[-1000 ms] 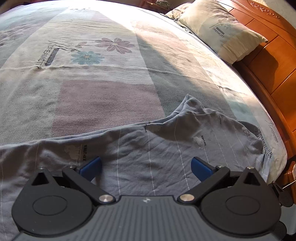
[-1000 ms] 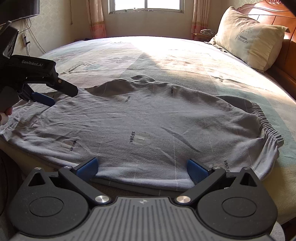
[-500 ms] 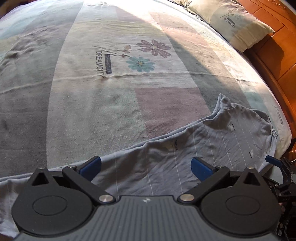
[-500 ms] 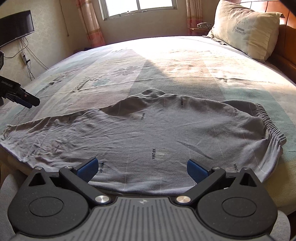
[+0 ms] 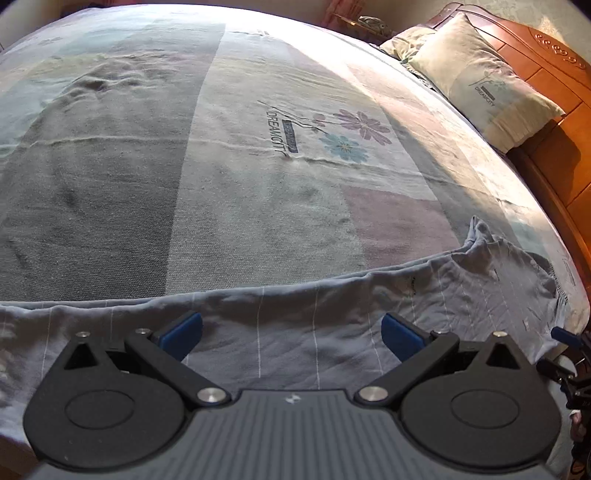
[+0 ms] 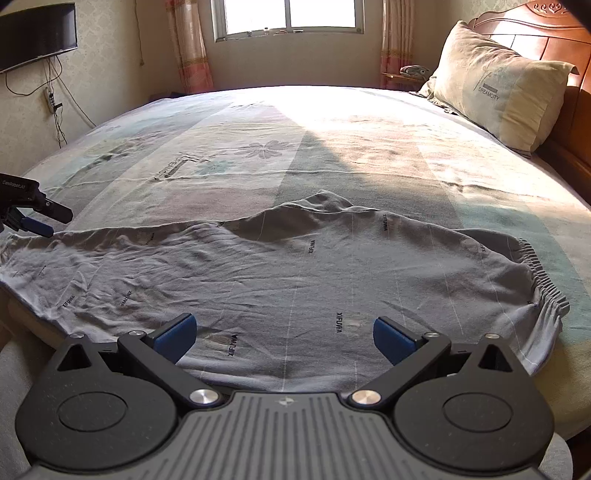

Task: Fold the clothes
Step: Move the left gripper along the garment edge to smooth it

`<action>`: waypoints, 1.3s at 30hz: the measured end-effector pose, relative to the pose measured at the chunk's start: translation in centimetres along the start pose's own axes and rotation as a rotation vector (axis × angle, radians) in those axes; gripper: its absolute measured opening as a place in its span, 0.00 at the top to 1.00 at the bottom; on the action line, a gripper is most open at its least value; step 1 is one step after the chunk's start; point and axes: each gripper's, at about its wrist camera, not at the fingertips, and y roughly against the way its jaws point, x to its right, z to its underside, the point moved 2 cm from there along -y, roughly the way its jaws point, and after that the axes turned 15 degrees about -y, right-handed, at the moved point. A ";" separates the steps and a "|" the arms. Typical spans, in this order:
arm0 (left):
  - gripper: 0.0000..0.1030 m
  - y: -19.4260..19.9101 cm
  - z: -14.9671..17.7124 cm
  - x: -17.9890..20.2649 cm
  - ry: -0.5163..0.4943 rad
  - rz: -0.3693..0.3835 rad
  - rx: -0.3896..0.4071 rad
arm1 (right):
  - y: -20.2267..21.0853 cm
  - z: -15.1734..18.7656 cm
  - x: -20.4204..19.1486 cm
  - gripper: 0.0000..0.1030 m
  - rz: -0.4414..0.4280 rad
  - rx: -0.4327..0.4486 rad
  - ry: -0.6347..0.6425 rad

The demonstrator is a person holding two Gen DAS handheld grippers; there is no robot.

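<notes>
Sunlight from the window [image 6: 288,16] falls across your patterned bedspread [image 5: 258,184], where grey trousers [image 6: 295,273] lie spread flat along the near edge, elastic waistband toward the pillow [image 6: 498,85]. Your left gripper [image 5: 291,332] and right gripper [image 6: 282,334] both hover over the fabric, jaws spread wide, holding nothing.

Left gripper [image 5: 291,330]: matte black linkage arms, blue pads on the fingertips [image 5: 181,329], two round black hubs with shallow circular recesses, silver pivot screws, grey ribbed body with a small pale logo at centre. Right gripper [image 6: 282,334]: identical build, same blue pads, silver screws, ribbed grey housing. Seen from the right wrist, the left unit's black side carries white "GenRobot.AI" lettering.
</notes>
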 end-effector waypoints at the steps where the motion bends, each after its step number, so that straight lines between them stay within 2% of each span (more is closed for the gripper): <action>1: 0.01 0.4 0.9 0.4 -0.050 -0.041 0.000 | -0.2 0.0 -0.4 0.00 -0.003 -0.003 0.008; 4: 0.01 0.8 3.6 1.2 -0.151 -0.148 -0.018 | -0.7 0.1 -1.5 0.00 -0.013 -0.011 0.034; 11: 0.01 2.5 8.5 0.3 -0.124 -0.199 -0.031 | -2.1 0.3 -4.2 0.00 -0.037 -0.031 0.091; 13: 0.01 3.3 8.4 0.3 -0.139 -0.200 -0.014 | -2.8 0.5 -4.8 0.00 -0.043 -0.041 0.107; 17: 0.01 3.7 8.0 -0.8 -0.087 -0.208 0.032 | -4.8 0.9 -5.6 0.00 -0.061 -0.050 0.114; 20: 0.01 2.9 9.0 -1.3 -0.066 -0.231 0.019 | -5.7 1.7 -6.0 0.00 -0.069 -0.081 0.098; 24: 0.01 3.1 9.9 -1.3 -0.087 -0.252 0.012 | -5.7 3.0 -6.5 0.00 -0.039 -0.050 0.178; 27: 0.01 3.6 9.9 -2.0 -0.066 -0.294 0.036 | -5.8 3.2 -6.4 0.00 -0.033 -0.040 0.171; 30: 0.01 3.5 10.4 -3.4 -0.008 -0.261 0.049 | -5.8 3.2 -6.6 0.00 -0.022 -0.037 0.169; 33: 0.01 4.9 11.4 -4.4 0.053 -0.218 0.110 | -5.8 3.3 -6.5 0.00 -0.022 -0.030 0.168; 39: 0.01 6.4 9.6 -8.5 0.178 -0.196 0.201 | -5.7 3.6 -6.5 0.00 -0.019 0.000 0.159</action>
